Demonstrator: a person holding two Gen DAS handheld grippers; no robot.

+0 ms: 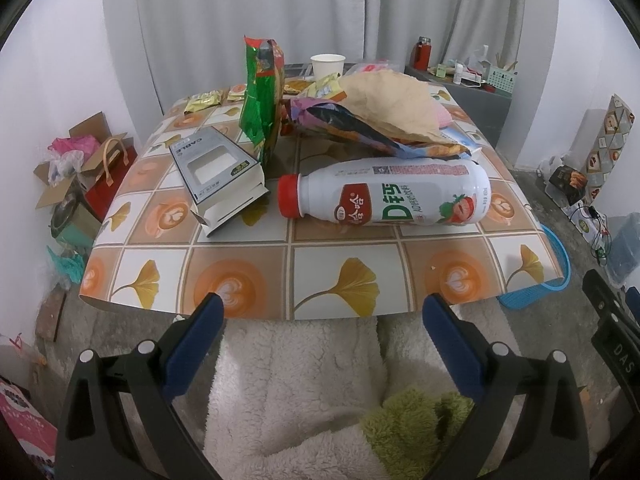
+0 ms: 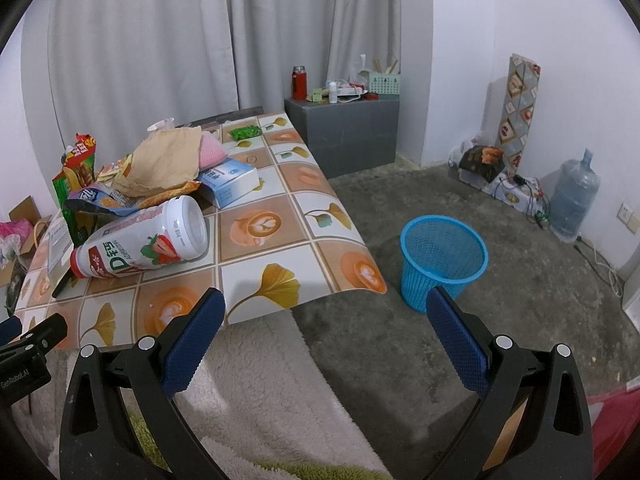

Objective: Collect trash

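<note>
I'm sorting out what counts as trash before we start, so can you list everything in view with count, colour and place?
Table: one, orange and white tiled cover, centre.
Drink bottle: one, white with red cap, lying on its side near the table's front edge.
Cable box: one, grey and white, left of the bottle.
Snack bag: one, green, upright behind the box.
Brown paper: one, crumpled, over a multicoloured wrapper behind the bottle.
Paper cup: one, white, far edge.
Blue-white box: one, beside the paper pile.
Green packet: one, far corner.
Bin: one, blue mesh, on the floor right of the table.
Left tool: open, holding nothing.
Right tool: open, holding nothing.
</note>
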